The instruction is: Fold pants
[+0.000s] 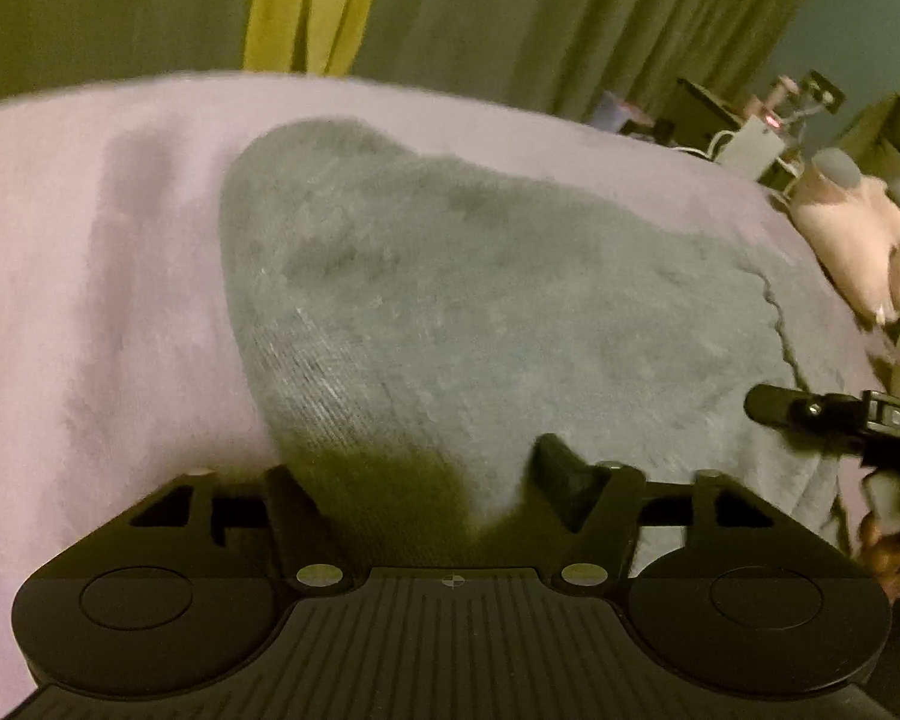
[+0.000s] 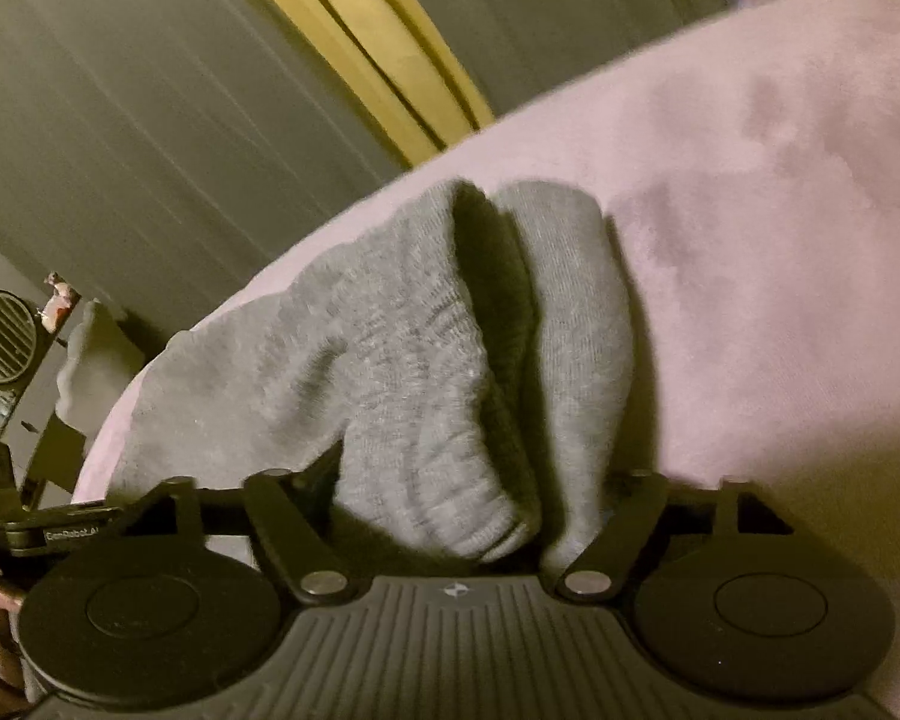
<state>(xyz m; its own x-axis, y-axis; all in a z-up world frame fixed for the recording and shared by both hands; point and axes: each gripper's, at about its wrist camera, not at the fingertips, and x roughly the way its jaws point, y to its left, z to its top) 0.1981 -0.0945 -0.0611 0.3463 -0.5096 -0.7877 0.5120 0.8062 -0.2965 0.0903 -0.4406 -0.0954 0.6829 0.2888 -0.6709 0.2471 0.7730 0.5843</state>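
Left hand-held gripper [image 1: 432, 480]: its jaws stand fairly wide with grey fabric bunched between them; the cloth fills the gap, so it looks like a loose hold on a thick edge, though whether the fingers truly press it I cannot tell.
Pants [image 1: 480, 300]: grey knit, spread over the bed and reaching right up into both tools, probably so one edge can be carried over as a fold.
Bed [image 1: 90, 270]: a pale pink plush cover; it carries the whole garment and gives a soft, flat base.
Right hand-held gripper [image 2: 468, 510]: jaws also set apart, with the ribbed band of the pants gathered in between; gripped by the layers together, it seems.
Ribbed band [image 2: 450, 360]: two thicknesses with a dark gap between, which suggests the garment is already doubled here.
Stage: judged mid-fold, both ends held level.
Plush toy [image 1: 858, 240]: at the bed's far right edge, well apart from the fold.
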